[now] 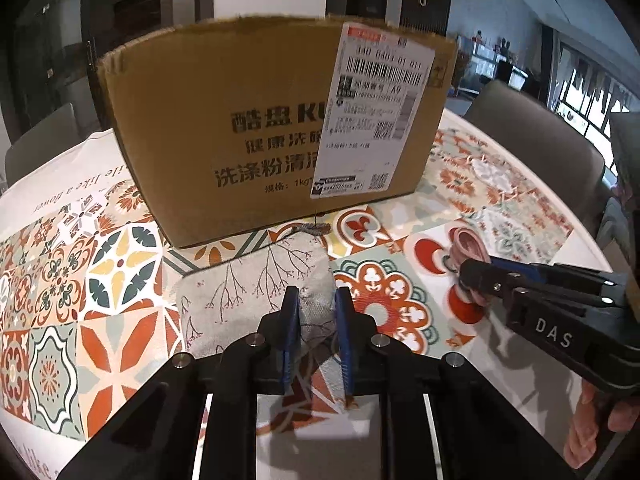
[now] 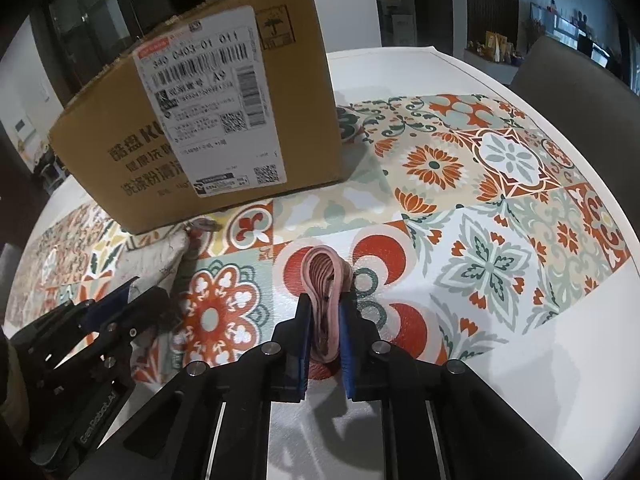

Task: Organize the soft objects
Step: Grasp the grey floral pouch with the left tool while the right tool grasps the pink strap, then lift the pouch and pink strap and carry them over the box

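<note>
My left gripper (image 1: 316,300) is shut on the near edge of a beige fabric pouch (image 1: 248,280) printed with thin branches; the pouch lies on the table just in front of the cardboard box (image 1: 260,128). In the right wrist view the pouch (image 2: 160,252) shows at the left, with the left gripper (image 2: 132,292) on it. My right gripper (image 2: 324,312) is shut on a pink bundle of folded soft bands (image 2: 324,276), just above the tablecloth. In the left wrist view the right gripper (image 1: 468,276) and the pink bundle (image 1: 468,244) are at the right.
The brown cardboard box (image 2: 200,120) with a white shipping label stands upright at the back of the table. A tablecloth (image 2: 500,208) with orange and green tile patterns covers the white table. Grey chairs (image 1: 532,128) stand beyond the far edge.
</note>
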`<state>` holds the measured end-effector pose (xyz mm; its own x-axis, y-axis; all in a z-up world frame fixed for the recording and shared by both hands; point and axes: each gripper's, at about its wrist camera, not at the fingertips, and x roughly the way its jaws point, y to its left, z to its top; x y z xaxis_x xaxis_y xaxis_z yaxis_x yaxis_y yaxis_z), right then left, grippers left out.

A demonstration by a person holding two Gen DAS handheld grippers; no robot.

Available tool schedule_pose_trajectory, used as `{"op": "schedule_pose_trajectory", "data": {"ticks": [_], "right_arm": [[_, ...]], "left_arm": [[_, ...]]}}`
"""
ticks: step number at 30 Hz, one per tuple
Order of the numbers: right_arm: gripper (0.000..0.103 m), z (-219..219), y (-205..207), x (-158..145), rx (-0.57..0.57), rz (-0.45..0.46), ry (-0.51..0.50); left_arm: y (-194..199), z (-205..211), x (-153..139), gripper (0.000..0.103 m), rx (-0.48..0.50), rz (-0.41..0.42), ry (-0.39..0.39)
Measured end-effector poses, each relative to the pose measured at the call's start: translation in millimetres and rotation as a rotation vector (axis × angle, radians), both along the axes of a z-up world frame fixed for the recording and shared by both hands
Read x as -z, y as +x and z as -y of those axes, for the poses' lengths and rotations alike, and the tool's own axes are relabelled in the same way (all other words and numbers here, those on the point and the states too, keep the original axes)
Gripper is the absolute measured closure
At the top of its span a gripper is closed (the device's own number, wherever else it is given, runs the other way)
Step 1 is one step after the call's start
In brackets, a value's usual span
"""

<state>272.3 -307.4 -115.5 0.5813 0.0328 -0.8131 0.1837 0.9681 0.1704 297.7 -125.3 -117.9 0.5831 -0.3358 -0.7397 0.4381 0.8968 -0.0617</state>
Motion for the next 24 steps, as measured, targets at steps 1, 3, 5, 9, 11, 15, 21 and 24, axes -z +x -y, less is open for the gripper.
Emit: {"op": "schedule_pose_trajectory", "data": {"ticks": [1,3,5,9,11,15,21,24], "right_arm": [[0.089,-0.8,-1.9,-2.7,0.0,0.006,0.003],[0.089,-1.8,-4.9,-7.7,-0.002,0.017,0.013],[0.089,-2.4,-7.5,-12.4,0.0,0.025,0.022],[0.089,-5.8,-14.2,-26.8,-0.01,0.055,0.035],[0.089,-8.3,-17.4,-32.9,-0.015,0.065,0.037],[0.089,-14.5,-24.9,-48.6,-0.029,0.097,0.041],[0.089,-21.7,-36.6,-70.4,-0.042,0.142,0.039],[0.089,-26.0,-42.7,-81.2,-0.052,0.162,0.041]], "left_arm": [[-2.7,-2.1,-3.0,0.084,-0.003,-0.004,-0.014],[-5.4,-2.8,-5.9,0.084,-0.007,-0.004,-0.027],[-10.6,-5.7,-10.8,0.084,-0.011,-0.002,-0.041],[-20.6,-10.1,-23.8,0.084,-0.019,0.01,-0.073],[-23.5,-12.8,-29.5,0.084,-0.024,0.014,-0.084],[-30.9,-17.8,-45.2,0.084,-0.029,0.035,-0.109],[-44.6,-25.7,-69.1,0.084,-0.036,0.073,-0.143],[-52.6,-30.4,-81.2,0.084,-0.038,0.094,-0.161]]}}
